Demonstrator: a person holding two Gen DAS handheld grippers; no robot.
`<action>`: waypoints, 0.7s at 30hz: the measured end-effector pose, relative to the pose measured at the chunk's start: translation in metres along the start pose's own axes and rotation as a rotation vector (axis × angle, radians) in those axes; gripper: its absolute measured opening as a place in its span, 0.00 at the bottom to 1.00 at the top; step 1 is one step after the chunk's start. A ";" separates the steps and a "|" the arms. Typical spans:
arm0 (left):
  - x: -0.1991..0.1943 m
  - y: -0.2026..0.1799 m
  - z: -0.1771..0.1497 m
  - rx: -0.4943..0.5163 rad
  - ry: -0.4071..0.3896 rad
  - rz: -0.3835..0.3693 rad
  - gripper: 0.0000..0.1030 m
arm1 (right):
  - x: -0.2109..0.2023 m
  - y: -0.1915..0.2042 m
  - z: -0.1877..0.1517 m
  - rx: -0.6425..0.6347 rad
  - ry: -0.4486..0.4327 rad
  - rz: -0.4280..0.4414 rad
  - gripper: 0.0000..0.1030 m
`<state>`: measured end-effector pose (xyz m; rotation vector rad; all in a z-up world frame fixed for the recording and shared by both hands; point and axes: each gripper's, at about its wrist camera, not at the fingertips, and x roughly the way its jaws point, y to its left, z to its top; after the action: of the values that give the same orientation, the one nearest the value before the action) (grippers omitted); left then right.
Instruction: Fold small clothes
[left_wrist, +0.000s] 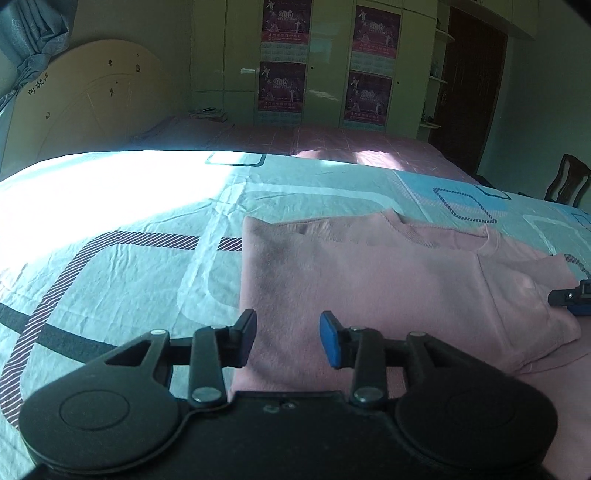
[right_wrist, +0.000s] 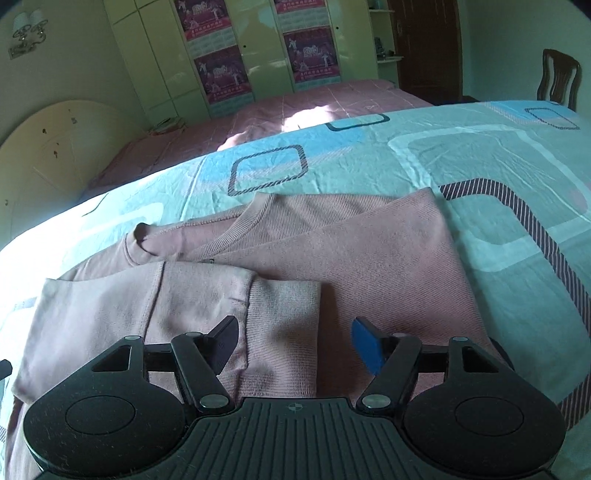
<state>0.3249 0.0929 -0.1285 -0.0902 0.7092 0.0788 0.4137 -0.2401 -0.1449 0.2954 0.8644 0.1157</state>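
Sweatshirt (left_wrist: 388, 280), pink and already folded in at both sides, lies flat on the patterned bed sheet (left_wrist: 129, 266), neckline toward the far edge, one sleeve (right_wrist: 221, 306) laid across its body to narrow it. Left tongs (left_wrist: 288, 338) and right tongs (right_wrist: 293, 345) hover spread above it, pinching nothing (probably released to re-grip).

A patterned bedsheet (left_wrist: 110, 266) covers the near bed. Behind it are a pink bed (right_wrist: 295, 107), a headboard (left_wrist: 85, 99), a wardrobe with posters (left_wrist: 284, 85), and a chair (right_wrist: 557, 79).
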 end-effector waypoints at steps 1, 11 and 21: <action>0.010 -0.003 0.005 -0.007 0.006 -0.004 0.36 | 0.006 -0.002 0.003 0.026 0.006 0.009 0.48; 0.069 -0.012 0.028 -0.008 0.025 -0.008 0.36 | -0.002 0.014 0.000 -0.078 -0.034 0.025 0.07; 0.088 -0.010 0.033 0.001 0.029 0.007 0.36 | 0.000 0.005 0.000 -0.127 -0.083 -0.082 0.12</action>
<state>0.4136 0.0897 -0.1605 -0.0885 0.7385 0.0840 0.4133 -0.2353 -0.1432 0.1447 0.7821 0.0810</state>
